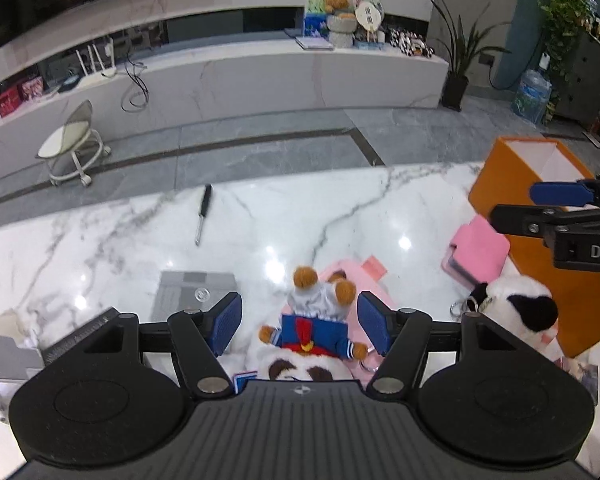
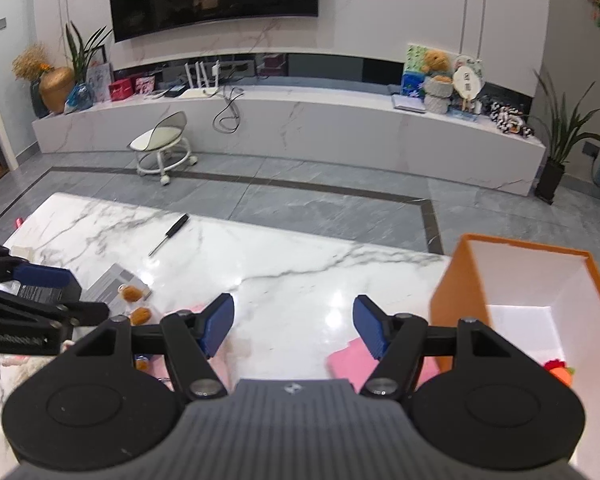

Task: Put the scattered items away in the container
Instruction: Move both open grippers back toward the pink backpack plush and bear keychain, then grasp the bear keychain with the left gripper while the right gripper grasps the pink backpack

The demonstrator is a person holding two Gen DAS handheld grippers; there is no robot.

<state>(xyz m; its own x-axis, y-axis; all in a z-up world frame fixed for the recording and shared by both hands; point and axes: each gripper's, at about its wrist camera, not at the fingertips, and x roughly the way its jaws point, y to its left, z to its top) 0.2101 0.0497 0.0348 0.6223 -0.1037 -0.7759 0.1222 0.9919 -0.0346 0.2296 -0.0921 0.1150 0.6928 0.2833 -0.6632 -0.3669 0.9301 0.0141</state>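
Left hand-held gripper (image 1: 300,326) was wide, jaws straddling the small teddy in a blue sailor jacket (image 1: 316,320), pads clear of it on both sides, nothing gripped. My read: it was lined up to pinch the teddy for the box. The teddy lay on a pink flat item (image 1: 374,300) near the counter's near edge, head hidden under the gripper body.

Right hand-held gripper (image 2: 294,326) was also wide and empty, over bare marble with a pink wallet-like pouch (image 2: 348,356) just below its right pad; probably its next pick.

The container, an orange box with white inside (image 2: 452,292), stood at the counter's right end, top open. Something red and orange (image 2: 558,370) already lay on its floor, partly hidden by the gripper, so the task looked begun, far from done.

Still loose:
- black-and-white plush with key ring (image 1: 516,312), touching the box's left wall.
- screwdriver (image 1: 203,214) alone near the far edge.
- grey leaflet (image 1: 196,296) towards the left, plus a dark booklet by the near-left corner.

The counter (image 1: 100,240) was glossy white marble, grey veined, with strong lamp glare, so slippery for flat things, I'd guess. Room beyond: grey tile floor, small wheeled stool (image 1: 74,144), long marble TV bench, dark screen, potted plants, water jug.
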